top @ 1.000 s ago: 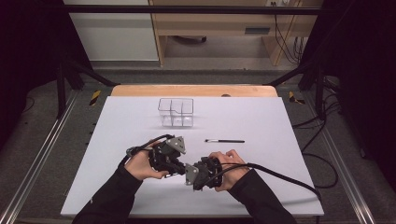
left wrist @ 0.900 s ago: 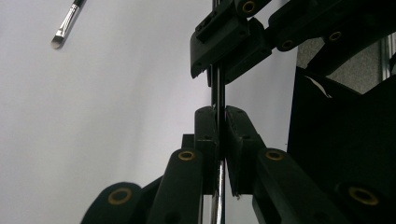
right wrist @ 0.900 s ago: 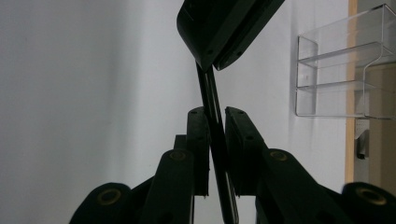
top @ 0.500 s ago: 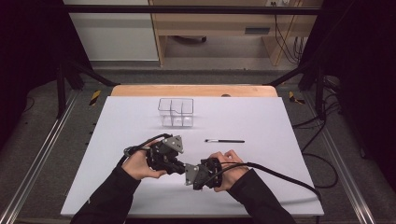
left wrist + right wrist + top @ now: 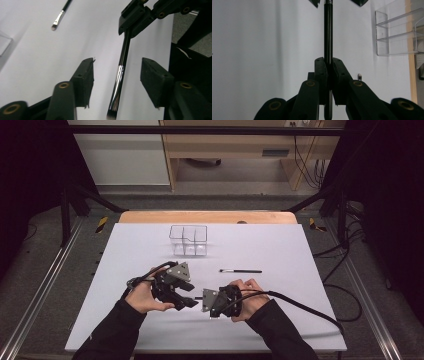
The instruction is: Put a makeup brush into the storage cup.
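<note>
A slim black makeup brush (image 5: 327, 37) with a silver ferrule (image 5: 120, 75) is held level above the white table between my two hands. My right gripper (image 5: 328, 61) is shut on its handle, and its jaws show from the far side in the left gripper view (image 5: 135, 20). My left gripper (image 5: 117, 63) has just been opening; the brush's bristle end lies between its spread pads without touching them. In the high view the left gripper (image 5: 191, 295) faces the right gripper (image 5: 204, 299) near the table's front. A second brush (image 5: 240, 270) lies flat on the table beyond them.
A clear plastic divided organizer (image 5: 188, 240) stands at the back middle of the white table (image 5: 300, 320), also at the right of the right gripper view (image 5: 397, 32). A wooden strip (image 5: 207, 216) borders the far edge. Thick cable (image 5: 300, 302) trails right.
The left gripper's jaws have spread apart off the brush end. Both hands have stayed in about the same place, and the right gripper keeps its hold on the handle.
</note>
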`<action>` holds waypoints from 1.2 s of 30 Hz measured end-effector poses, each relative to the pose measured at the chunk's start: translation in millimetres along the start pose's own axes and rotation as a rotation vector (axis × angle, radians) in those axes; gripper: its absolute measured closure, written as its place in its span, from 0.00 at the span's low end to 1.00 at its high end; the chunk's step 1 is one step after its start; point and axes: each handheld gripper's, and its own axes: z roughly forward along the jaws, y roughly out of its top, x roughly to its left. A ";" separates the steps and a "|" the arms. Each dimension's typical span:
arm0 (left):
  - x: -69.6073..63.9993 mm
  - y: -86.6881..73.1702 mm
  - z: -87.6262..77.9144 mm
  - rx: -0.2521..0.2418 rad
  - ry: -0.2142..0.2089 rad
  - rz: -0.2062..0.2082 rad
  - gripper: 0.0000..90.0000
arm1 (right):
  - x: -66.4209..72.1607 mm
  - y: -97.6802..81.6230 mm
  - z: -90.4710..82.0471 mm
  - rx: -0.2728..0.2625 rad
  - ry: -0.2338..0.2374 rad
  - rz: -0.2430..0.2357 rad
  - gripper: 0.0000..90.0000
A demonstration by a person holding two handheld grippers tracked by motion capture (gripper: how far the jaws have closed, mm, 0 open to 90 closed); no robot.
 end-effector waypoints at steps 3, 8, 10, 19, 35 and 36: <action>0.3 -4.4 -2.0 -0.009 0.024 -0.004 0.36 | -1.0 -4.0 0.2 0.003 -0.001 0.017 0.94; 2.2 -14.3 -5.4 -0.028 0.056 -0.031 0.27 | -2.1 -11.5 -0.2 -0.003 0.000 0.055 0.94; 3.4 -18.9 -6.9 -0.042 0.068 -0.047 0.25 | -3.0 -15.1 -0.4 -0.002 0.000 0.070 0.94; 5.0 -35.7 -9.5 -0.102 0.116 -0.099 0.20 | -4.7 -31.5 -0.5 -0.031 -0.004 0.165 0.94; -2.5 -51.3 10.3 -0.212 0.157 -0.187 0.21 | 5.4 -57.3 3.6 -0.139 -0.013 0.316 0.94; -2.9 -51.7 11.0 -0.220 0.158 -0.192 0.21 | 6.3 -58.5 4.0 -0.146 -0.012 0.323 0.94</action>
